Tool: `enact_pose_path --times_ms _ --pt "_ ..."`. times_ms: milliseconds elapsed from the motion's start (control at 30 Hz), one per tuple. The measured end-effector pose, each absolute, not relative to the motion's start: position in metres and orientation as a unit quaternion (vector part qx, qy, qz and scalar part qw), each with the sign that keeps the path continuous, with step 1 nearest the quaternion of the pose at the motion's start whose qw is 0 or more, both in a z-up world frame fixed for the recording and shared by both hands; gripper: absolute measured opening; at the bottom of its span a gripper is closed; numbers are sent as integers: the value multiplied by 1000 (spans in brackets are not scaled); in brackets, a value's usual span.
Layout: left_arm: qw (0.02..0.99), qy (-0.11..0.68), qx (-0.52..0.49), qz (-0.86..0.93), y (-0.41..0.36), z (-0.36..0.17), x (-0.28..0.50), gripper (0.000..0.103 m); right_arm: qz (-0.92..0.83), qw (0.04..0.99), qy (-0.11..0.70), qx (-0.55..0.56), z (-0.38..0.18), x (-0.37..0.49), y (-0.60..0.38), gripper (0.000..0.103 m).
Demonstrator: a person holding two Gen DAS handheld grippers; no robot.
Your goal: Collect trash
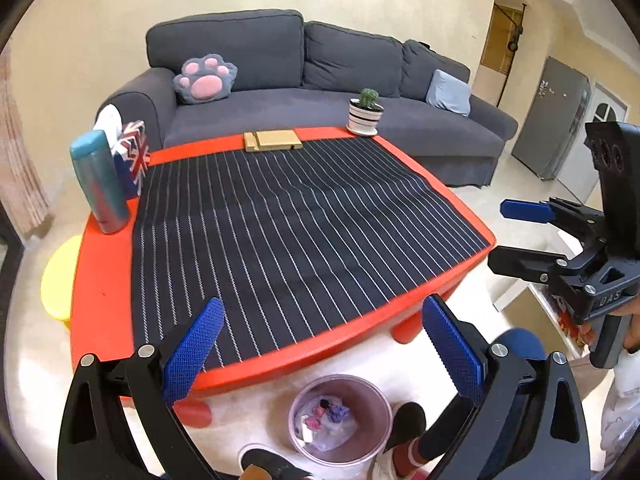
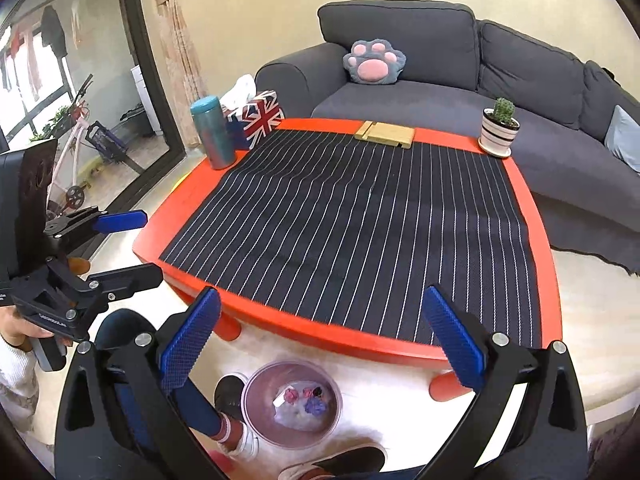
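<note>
A small round bin (image 1: 372,396) stands on the floor in front of the red table (image 1: 100,280); crumpled pink and purple trash (image 1: 330,414) lies inside it. The bin (image 2: 256,396) and its trash (image 2: 304,398) also show in the right wrist view. My left gripper (image 1: 322,336) is open and empty, held above the table's near edge and the bin. My right gripper (image 2: 320,328) is open and empty, likewise above the bin. Each gripper shows in the other's view: the right one (image 1: 500,236) at the right, the left one (image 2: 148,246) at the left.
A striped dark cloth (image 1: 296,220) covers the table. At its far edge stand a teal bottle (image 1: 100,184), a Union Jack tissue box (image 1: 134,156), a wooden block (image 1: 274,141) and a potted cactus (image 1: 366,114). A grey sofa (image 1: 320,92) lies behind. A yellow stool (image 1: 56,280) stands left. The person's feet (image 1: 404,436) are by the bin.
</note>
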State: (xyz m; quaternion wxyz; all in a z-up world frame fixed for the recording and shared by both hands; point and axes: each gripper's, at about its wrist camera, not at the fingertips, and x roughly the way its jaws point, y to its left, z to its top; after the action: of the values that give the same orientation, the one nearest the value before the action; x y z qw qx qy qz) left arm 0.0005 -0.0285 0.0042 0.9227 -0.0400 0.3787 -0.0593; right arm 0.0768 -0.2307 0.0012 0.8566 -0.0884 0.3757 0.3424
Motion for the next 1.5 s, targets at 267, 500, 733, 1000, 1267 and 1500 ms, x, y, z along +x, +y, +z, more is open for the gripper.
enact_pose_path --times_ms 267,500,733,1000,1267,1500 --pt "928 369 -28 -43 -24 17 14 97 342 862 363 -86 15 87 -228 99" --pt "927 372 -22 -32 -23 21 19 97 345 865 356 -84 21 91 -229 99" --pt "926 376 -13 -17 -24 20 22 97 347 865 352 -87 22 90 -226 99" --pt "930 367 -2 0 -24 21 21 97 347 865 351 -88 23 90 -225 99" --pt "932 361 -12 1 -20 22 22 97 348 864 354 -89 24 92 -225 99" --pt "933 361 -13 2 -19 23 23 97 349 863 355 -90 23 93 -223 99"
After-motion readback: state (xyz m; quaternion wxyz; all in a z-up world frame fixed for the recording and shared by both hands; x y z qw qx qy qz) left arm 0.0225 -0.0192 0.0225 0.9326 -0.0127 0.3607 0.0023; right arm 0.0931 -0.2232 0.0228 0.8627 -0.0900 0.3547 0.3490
